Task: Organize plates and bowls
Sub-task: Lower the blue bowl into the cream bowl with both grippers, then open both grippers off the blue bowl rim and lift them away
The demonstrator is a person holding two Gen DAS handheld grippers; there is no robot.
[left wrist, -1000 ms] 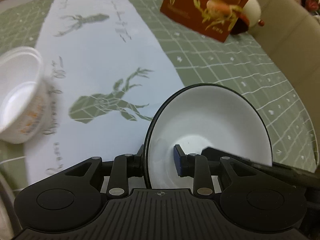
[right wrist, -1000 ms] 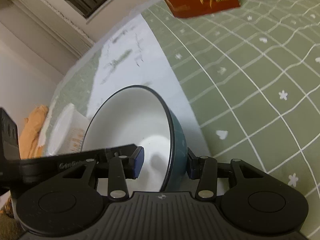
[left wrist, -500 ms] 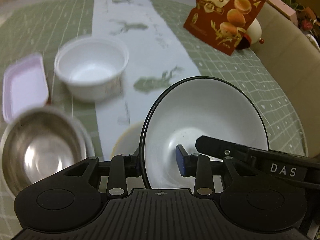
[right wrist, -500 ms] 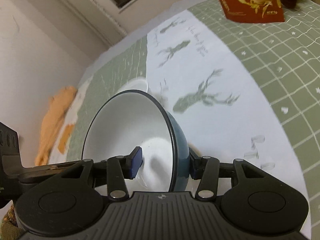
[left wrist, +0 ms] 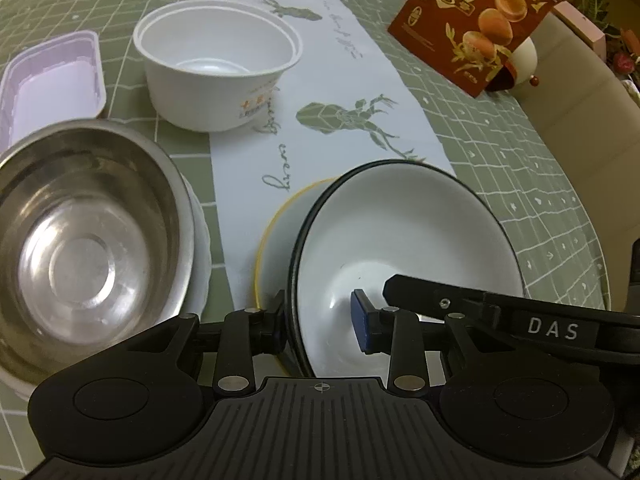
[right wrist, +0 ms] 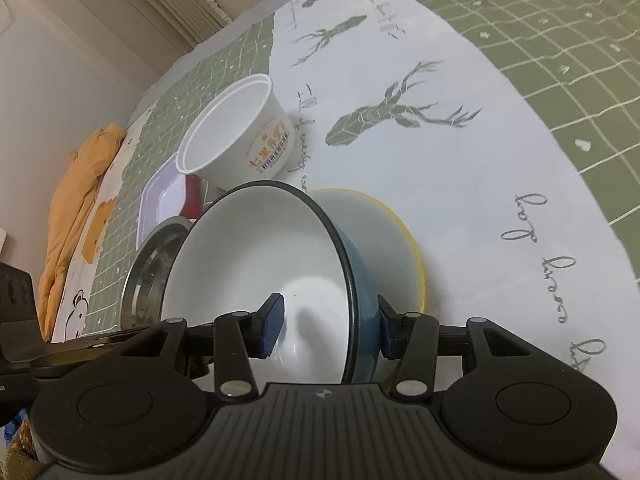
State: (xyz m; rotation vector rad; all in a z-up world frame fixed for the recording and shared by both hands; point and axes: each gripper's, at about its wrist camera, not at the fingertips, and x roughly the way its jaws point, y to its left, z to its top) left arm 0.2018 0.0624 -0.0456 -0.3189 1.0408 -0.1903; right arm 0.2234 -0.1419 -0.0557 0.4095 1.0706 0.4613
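A: Both grippers hold the blue-outside, white-inside ceramic bowl (left wrist: 404, 248) by opposite rim walls, over the yellow-rimmed bowl (right wrist: 400, 236) on the white deer-print runner (left wrist: 360, 80), toward the desk's near edge.

B: Fingers? Left gripper (left wrist: 320, 320) clamps the rim; its jaws have just been closing. Right gripper (right wrist: 330, 326) straddles the opposite wall, pads pressed.

A: Risk: tilted and unevenly lowered, it could clip the yellow rim or the steel bowl (left wrist: 80, 248).

B: Readable: "QUAIL EGGS" on the red pouch (left wrist: 476, 20); "DAS" on the gripper arm.
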